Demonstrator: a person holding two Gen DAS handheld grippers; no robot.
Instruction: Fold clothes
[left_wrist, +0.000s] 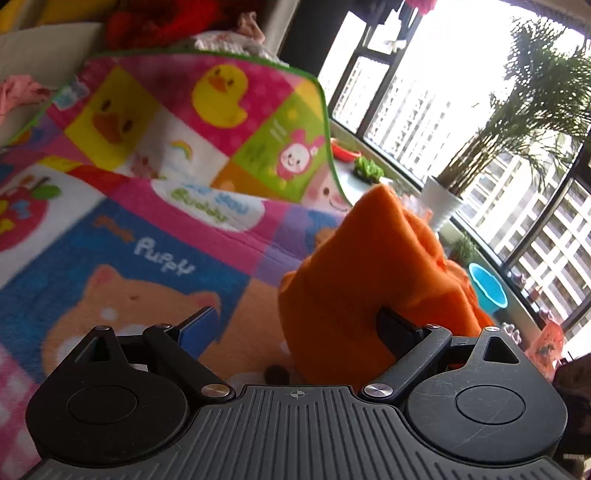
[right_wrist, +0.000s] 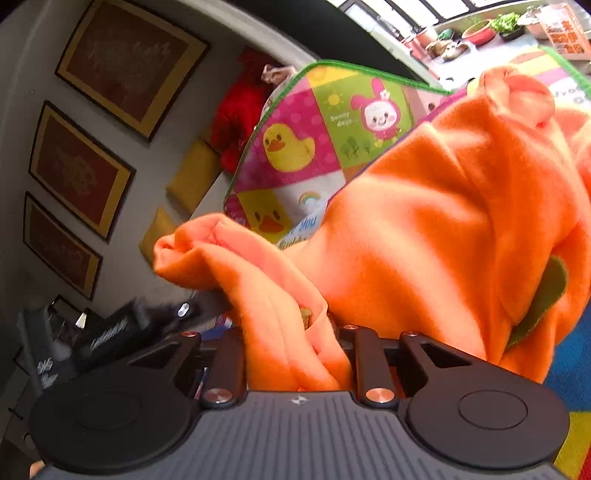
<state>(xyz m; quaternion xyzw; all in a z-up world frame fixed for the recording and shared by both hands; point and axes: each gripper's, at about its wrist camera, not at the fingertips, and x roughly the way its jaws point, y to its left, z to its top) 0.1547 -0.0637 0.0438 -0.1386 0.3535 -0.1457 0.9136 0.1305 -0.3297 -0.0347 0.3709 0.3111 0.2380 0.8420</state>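
An orange fleece garment (left_wrist: 376, 280) hangs bunched above the cartoon play mat (left_wrist: 122, 236). In the left wrist view my left gripper (left_wrist: 299, 323) stands wide open. Its blue left pad (left_wrist: 201, 325) is clear of the cloth, and the fabric drapes over the black right finger (left_wrist: 397, 326) without being pinched. Seen from the right wrist, the garment (right_wrist: 424, 229) fills the right half, with a green leaf patch (right_wrist: 543, 295) on it. My right gripper (right_wrist: 295, 339) is shut on a fold of the orange cloth, which covers its fingertips.
The mat (right_wrist: 295, 147) has one green-edged corner folded up. Large windows, a potted palm (left_wrist: 443, 199) and a blue bucket (left_wrist: 487, 288) stand to the right. Framed pictures (right_wrist: 81, 170), yellow cushions (right_wrist: 192, 173) and red clothing (right_wrist: 240, 107) line the wall.
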